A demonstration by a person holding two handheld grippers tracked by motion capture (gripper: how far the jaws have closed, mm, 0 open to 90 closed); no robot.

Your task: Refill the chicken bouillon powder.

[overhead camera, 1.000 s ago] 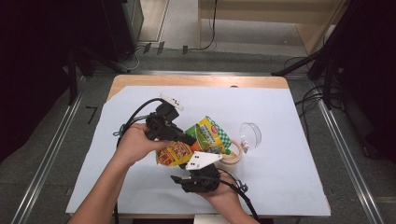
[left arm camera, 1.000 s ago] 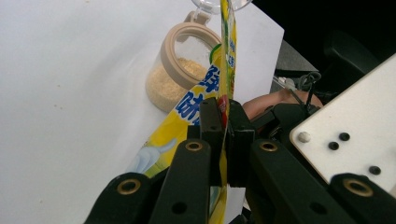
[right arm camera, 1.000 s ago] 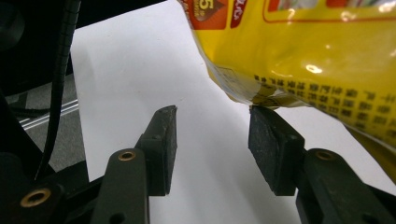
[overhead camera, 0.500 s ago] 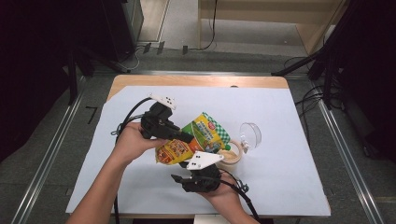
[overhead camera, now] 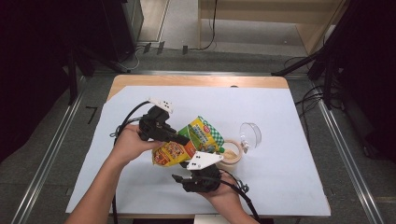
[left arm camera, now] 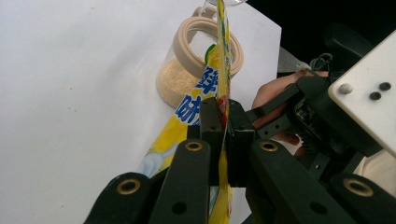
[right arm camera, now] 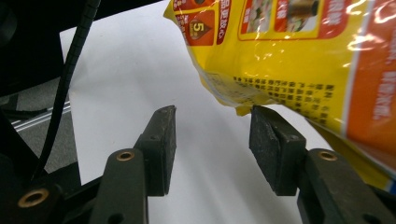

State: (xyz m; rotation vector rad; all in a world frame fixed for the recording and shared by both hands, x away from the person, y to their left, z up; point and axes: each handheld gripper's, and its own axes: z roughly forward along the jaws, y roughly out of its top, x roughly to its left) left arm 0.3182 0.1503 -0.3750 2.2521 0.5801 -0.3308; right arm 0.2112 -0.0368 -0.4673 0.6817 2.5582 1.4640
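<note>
Snack bag [overhead camera: 187, 142], yellow and green with orange print, was held up off the white table cover [overhead camera: 289, 177], tilted, its upper green end toward the jar [overhead camera: 230, 156]. Left gripper [overhead camera: 180, 138] had its jaws clamped tight on the bag's thin edge; in the left gripper view the pads pinched the yellow film [left arm camera: 223, 116] between them, bag seen edge-on and running up past the jar [left arm camera: 196, 70]. Jar was open, with a beige rim and pale crumbs or powder inside, standing on the cover just beside the bag. Clear lid [overhead camera: 250, 134] lay just right of the jar, near it, upright or tilted, can't tell which.

Right gripper [overhead camera: 180, 178] sat low near the front edge, below the bag. Its jaws stood half apart with nothing between them; in the right gripper view the bag's lower corner [right arm camera: 243, 108] hung just above the right-hand pad [right arm camera: 271, 149], touching or nearly so, can't tell. No grip there.
</note>
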